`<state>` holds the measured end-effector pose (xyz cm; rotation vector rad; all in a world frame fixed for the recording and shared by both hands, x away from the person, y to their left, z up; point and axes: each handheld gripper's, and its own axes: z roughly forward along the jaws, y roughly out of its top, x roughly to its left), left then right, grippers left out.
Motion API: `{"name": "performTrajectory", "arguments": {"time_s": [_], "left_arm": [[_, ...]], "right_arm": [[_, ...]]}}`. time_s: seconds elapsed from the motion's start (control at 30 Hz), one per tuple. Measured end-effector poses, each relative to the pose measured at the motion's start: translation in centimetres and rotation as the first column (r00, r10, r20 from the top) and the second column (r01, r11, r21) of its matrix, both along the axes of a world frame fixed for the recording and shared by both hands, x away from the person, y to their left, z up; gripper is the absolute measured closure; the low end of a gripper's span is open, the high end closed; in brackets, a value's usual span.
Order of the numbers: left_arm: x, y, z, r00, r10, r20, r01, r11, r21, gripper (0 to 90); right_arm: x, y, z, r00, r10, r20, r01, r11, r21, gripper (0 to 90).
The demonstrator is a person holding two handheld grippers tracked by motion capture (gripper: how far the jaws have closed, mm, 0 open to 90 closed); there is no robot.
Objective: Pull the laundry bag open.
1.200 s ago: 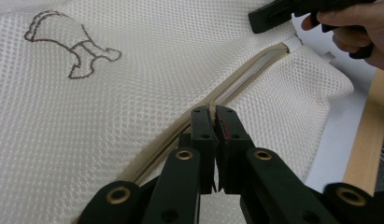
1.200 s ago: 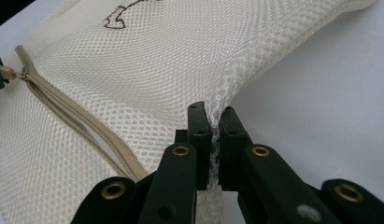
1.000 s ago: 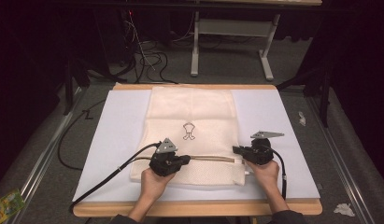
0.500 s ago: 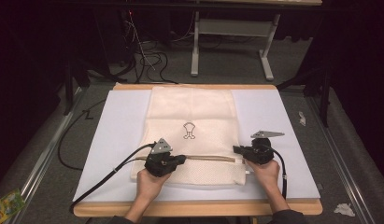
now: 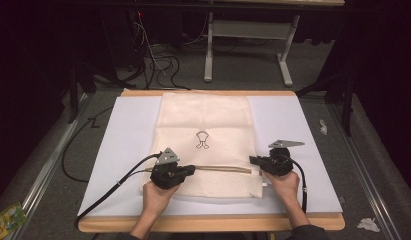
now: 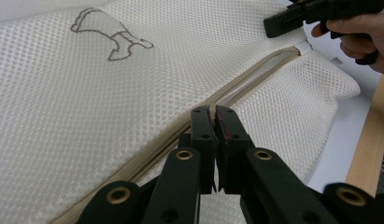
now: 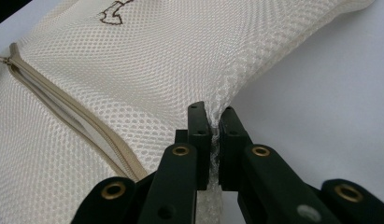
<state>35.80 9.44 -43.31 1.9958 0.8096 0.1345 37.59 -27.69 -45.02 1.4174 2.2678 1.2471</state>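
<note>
The mesh laundry bag (image 5: pixel 208 135) lies flat on the tabletop (image 5: pixel 118 145), our left gripper (image 6: pixel 212 112) clamped on its zipper pull (image 6: pixel 211 110), right gripper (image 7: pixel 213 116) pinching its edge; a hard tug could slip the pull free.

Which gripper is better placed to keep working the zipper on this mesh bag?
Left. The left gripper is shut on the zipper, while the right gripper pinches the mesh bag's side edge.
</note>
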Motion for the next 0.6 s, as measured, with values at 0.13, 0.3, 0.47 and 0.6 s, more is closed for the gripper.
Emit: {"name": "performTrajectory", "arguments": {"time_s": [0.13, 0.3, 0.47, 0.6], "left_arm": [[0.1, 0.4, -0.1, 1.0, 0.009, -0.001, -0.009, 1.0, 0.001, 87.1], [0.0, 0.8, -0.1, 0.9999, 0.013, -0.004, -0.013, 0.9999, -0.002, 87.1], [0.0, 1.0, 0.0, 0.9999, 0.017, 0.002, -0.017, 0.9998, -0.005, 87.1], [-0.1, 1.4, -0.1, 0.9997, 0.024, -0.005, -0.024, 0.9997, -0.007, 87.1]], "right_arm": [[0.0, -0.1, -0.1, 1.0, -0.004, -0.003, 0.004, 1.0, 0.004, 87.5], [0.0, -0.1, -0.3, 1.0, -0.002, -0.007, 0.003, 1.0, 0.009, 87.5], [0.0, 0.0, -0.3, 1.0, 0.001, -0.001, -0.001, 1.0, 0.0, 87.4], [0.0, -0.1, -0.3, 1.0, 0.0, -0.006, 0.0, 1.0, 0.004, 87.4]]}}
